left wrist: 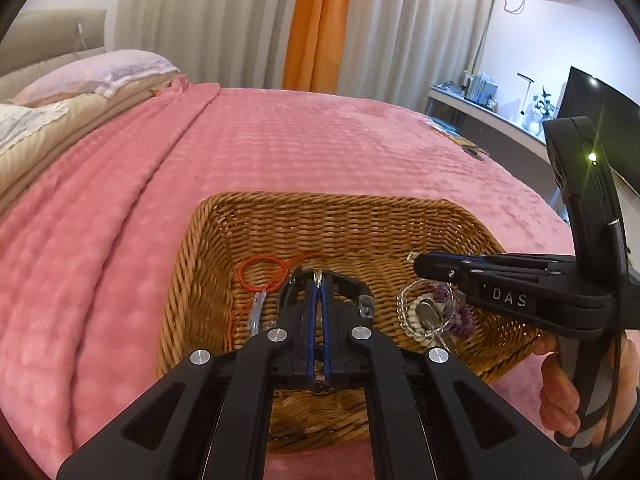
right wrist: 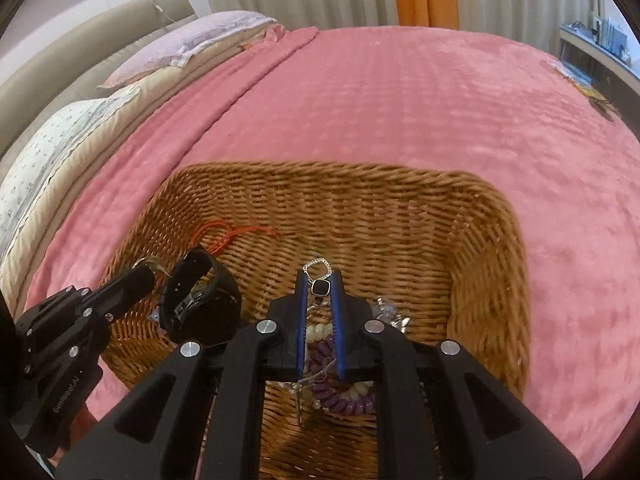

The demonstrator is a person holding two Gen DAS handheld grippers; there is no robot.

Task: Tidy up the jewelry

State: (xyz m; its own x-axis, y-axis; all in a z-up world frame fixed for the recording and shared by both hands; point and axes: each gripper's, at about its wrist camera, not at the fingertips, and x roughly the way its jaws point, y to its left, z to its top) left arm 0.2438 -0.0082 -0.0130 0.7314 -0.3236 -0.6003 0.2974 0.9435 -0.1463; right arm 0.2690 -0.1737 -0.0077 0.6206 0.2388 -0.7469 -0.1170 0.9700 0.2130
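A wicker basket (left wrist: 320, 208) (right wrist: 360, 184) sits on the pink bed. My left gripper (left wrist: 318, 285) (right wrist: 147, 271) is inside it on the left, shut on a small silver ring (left wrist: 318, 275) (right wrist: 151, 262). A black watch band (left wrist: 354, 285) (right wrist: 208, 300) lies just beside it. My right gripper (right wrist: 320, 277) (left wrist: 417, 261) hovers over the basket's right half, shut on a silver pendant with a black stone (right wrist: 321, 287). Below it lie a purple coil tie and white beads (right wrist: 340, 396) (left wrist: 440, 314). A red cord (left wrist: 260, 272) (right wrist: 236, 236) rests at the back left.
The pink blanket (left wrist: 280, 140) (right wrist: 400, 100) spreads all round the basket. Pillows (left wrist: 92, 76) (right wrist: 180, 52) lie at the far left. A person's hand (left wrist: 560, 392) grips the right tool. A desk and a dark screen (left wrist: 600, 108) stand beyond the bed's right edge.
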